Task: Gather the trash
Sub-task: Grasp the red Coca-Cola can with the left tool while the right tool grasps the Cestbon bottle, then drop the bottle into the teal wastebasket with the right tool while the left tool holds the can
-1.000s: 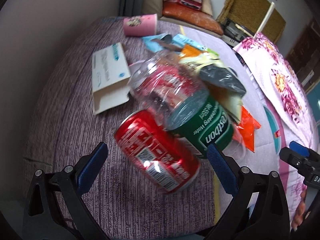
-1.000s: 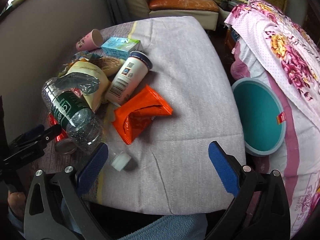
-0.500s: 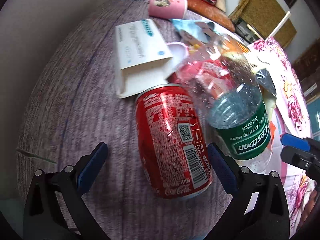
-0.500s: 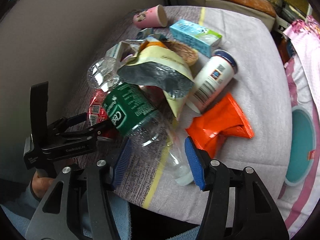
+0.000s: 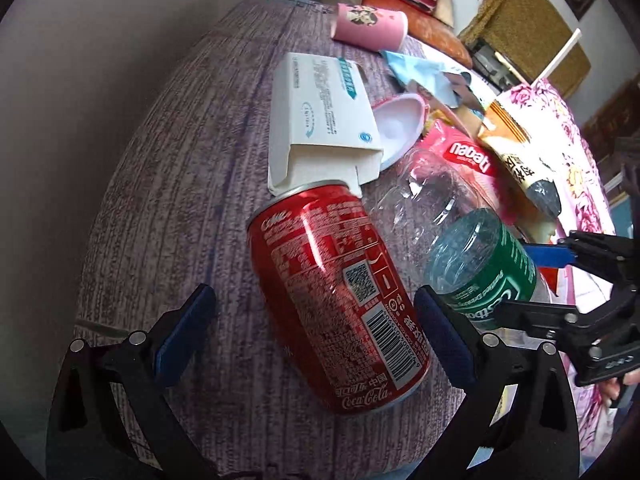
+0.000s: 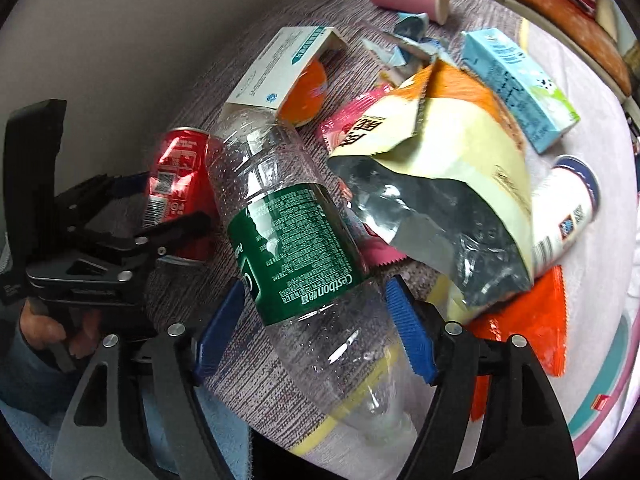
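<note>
Both grippers lined up on the near-left corner of the trash pile, nothing grabbed yet

Left to right: the left gripper (image 5: 314,330) has its jaws spread wide with the red cola can (image 5: 336,300) lying on its side between them, pads clear of the metal, so I'd say it's set up to pinch it across the body. Just right of the can lies the clear water bottle (image 6: 296,240), and the right gripper (image 6: 314,330) straddles it around the green label; its jaws have just been opening and the pads look a hair off the plastic. Farther right the foil snack bag (image 6: 436,184) and orange wrapper (image 6: 532,320) wait on the table (image 5: 180,160).
</note>
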The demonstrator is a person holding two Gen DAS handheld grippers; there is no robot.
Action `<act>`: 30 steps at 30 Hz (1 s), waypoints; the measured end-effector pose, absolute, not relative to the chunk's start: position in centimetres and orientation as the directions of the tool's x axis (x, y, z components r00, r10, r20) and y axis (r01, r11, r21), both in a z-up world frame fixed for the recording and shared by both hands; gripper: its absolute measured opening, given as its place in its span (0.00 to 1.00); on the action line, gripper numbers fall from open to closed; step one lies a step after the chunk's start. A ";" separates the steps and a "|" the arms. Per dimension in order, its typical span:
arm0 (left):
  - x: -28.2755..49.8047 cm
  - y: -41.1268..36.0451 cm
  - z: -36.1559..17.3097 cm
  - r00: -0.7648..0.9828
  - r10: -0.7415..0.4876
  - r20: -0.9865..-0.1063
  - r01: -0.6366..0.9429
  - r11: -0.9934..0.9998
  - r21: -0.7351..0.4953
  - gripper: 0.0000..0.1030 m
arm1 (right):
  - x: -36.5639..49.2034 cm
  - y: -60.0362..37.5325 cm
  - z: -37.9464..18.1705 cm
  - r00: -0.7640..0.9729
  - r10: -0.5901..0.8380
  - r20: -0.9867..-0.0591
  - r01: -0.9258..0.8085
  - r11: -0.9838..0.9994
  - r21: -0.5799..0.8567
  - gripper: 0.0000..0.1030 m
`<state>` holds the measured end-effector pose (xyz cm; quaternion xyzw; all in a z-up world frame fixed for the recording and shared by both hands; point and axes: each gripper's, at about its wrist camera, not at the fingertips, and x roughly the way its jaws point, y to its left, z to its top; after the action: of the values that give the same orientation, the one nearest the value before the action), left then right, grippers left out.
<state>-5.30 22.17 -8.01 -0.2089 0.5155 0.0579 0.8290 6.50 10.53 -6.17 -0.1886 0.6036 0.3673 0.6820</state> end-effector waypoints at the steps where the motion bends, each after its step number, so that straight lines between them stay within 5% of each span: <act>1: -5.5 22.3 -8.0 0.461 -0.123 -0.879 -0.312 0.905 -0.290 0.96 | 6.7 10.7 -6.5 -0.007 0.276 -0.961 -0.727 0.658 0.194 0.69; 9: -6.3 22.8 -8.2 0.489 -0.130 -0.862 -0.312 0.897 -0.313 0.95 | 7.5 12.6 -8.4 -0.053 0.292 -0.955 -0.736 0.635 0.235 0.68; 13: -6.3 22.6 -7.8 0.503 -0.130 -0.854 -0.306 0.898 -0.317 0.54 | 7.1 11.6 -8.0 -0.044 0.316 -0.948 -0.712 0.655 0.251 0.67; 30: -6.6 21.9 -5.6 0.516 -0.062 -0.854 -0.321 0.911 -0.260 0.54 | 4.8 7.9 -4.7 -0.009 0.436 -0.900 -0.661 0.672 0.333 0.64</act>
<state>-6.61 21.88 -5.56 -0.1968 0.4858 0.0763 0.8482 4.80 7.89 -4.71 -0.0950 0.5913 0.3934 0.6976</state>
